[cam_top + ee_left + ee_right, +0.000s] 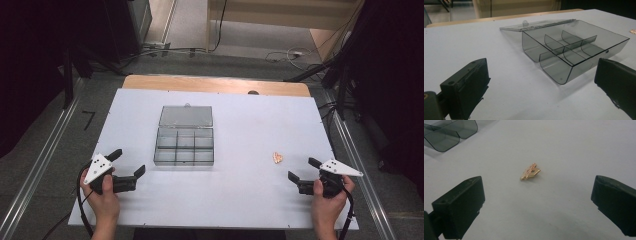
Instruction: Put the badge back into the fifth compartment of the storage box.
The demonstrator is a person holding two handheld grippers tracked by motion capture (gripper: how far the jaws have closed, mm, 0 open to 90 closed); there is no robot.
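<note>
Right gripper view showed the right gripper [537, 202] wide open before a small gold-coloured metal piece [530, 172]; centring first seemed wise.

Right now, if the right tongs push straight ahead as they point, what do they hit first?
Most likely the small gold piece, lying nearly centred between the open jaws of the right tongs, with bare table before it. The compartment box sits off to the side.

Each hand holds a hand-held gripper, left [128, 162] and right [304, 169], jaws spread wide, pointing inward
</note>
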